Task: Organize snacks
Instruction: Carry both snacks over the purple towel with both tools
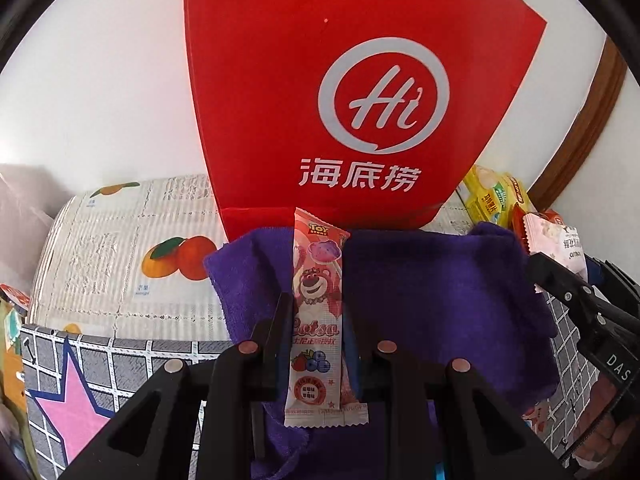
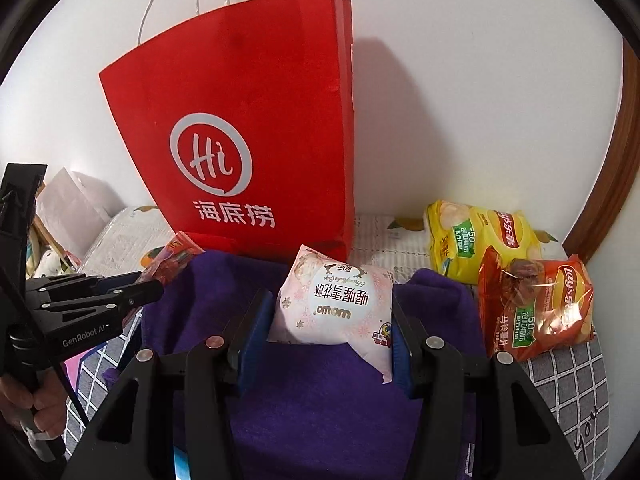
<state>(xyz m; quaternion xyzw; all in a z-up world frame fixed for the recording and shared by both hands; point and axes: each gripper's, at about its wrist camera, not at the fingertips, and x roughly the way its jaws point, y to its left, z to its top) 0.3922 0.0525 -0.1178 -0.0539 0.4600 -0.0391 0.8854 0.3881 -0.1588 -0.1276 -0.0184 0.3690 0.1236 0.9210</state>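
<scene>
My left gripper (image 1: 318,308) is shut on a long pink Lotso snack stick (image 1: 318,280), held lengthwise above a purple towel (image 1: 440,288). In the right wrist view, my right gripper (image 2: 332,300) is shut on a puffy pink-and-white snack pack (image 2: 336,304) over the same purple towel (image 2: 320,400). A tall red paper bag (image 1: 340,80) stands upright just behind both, against the wall. The left gripper (image 2: 154,286) also shows at the left of the right wrist view, with the Lotso stick (image 2: 172,258) at its tip. The right gripper (image 1: 538,270) enters the left wrist view from the right.
A yellow chip bag (image 2: 476,236) and an orange-red chip bag (image 2: 536,304) lie right of the towel. A fruit-print cloth (image 1: 120,248) and a grey grid mat with a pink star (image 1: 76,400) cover the surface. A brown wooden frame (image 2: 608,168) runs along the right wall.
</scene>
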